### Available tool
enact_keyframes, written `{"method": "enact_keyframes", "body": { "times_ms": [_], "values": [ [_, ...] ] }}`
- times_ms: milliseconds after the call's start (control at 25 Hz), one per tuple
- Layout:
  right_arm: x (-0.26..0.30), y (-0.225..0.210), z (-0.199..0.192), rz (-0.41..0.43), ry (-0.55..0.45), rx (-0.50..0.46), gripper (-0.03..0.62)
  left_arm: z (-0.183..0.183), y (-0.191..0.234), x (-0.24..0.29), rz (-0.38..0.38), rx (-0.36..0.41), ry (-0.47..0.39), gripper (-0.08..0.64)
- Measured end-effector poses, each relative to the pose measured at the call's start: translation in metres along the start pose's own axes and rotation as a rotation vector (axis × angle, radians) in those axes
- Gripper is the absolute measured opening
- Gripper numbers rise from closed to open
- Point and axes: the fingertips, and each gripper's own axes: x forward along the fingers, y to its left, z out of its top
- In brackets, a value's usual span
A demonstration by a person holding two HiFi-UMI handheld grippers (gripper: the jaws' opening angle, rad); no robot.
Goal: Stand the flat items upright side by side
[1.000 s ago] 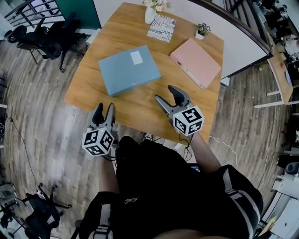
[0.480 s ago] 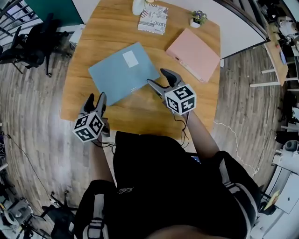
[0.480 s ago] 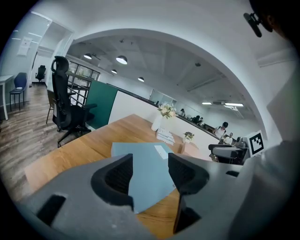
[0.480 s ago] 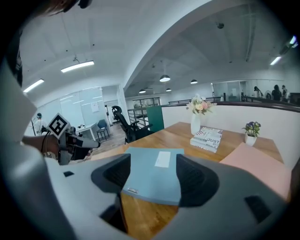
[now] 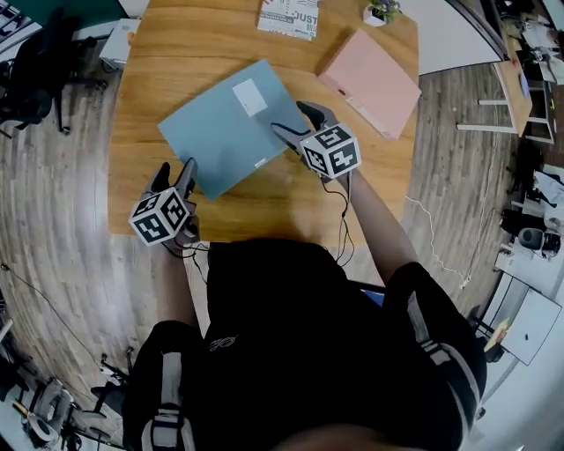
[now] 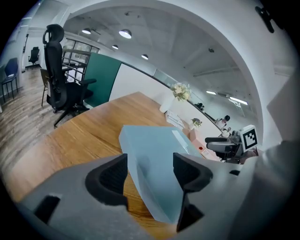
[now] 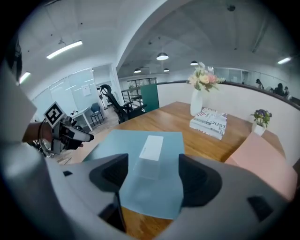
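A light blue folder (image 5: pixel 225 123) with a white label lies flat on the wooden table (image 5: pixel 176 44). A pink folder (image 5: pixel 370 79) lies flat at the right. My left gripper (image 5: pixel 175 169) is at the blue folder's near left edge, and the folder's corner (image 6: pixel 159 178) shows between its jaws without the pads pressing on it. My right gripper (image 5: pixel 291 119) hovers over the folder's right corner, with the folder (image 7: pixel 145 154) below its jaws. Both grippers have just been opening their jaws and hold nothing.
A printed book (image 5: pixel 289 16) and a small potted plant (image 5: pixel 381 11) sit at the table's far edge, with a white vase of flowers (image 7: pixel 197 101) beside the book. Black office chairs (image 5: pixel 35 79) stand on the floor at the left.
Both grippers have moved forward and down from the table's near edge to the blue folder. Their jaws stand wider than before.
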Motion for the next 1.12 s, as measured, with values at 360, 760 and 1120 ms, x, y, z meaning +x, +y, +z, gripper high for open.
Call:
{"method": "enact_keyframes", "body": {
  "times_ms": [360,760,1120],
  "values": [
    [0.058,-0.029,-0.015,0.093,0.184,0.094,0.408,-0.015,0.009,0.039,-0.070,-0.150,0.053,0.349],
    [0.089,-0.041,-0.035,0.090,0.216,0.253,0.402,-0.023,0.017,0.065,-0.076,-0.084,0.148,0.350],
    [0.061,-0.030,-0.045,0.014,0.072,0.287,0.391,-0.013,0.007,0.062,-0.084,0.083,0.119,0.337]
  ]
}}
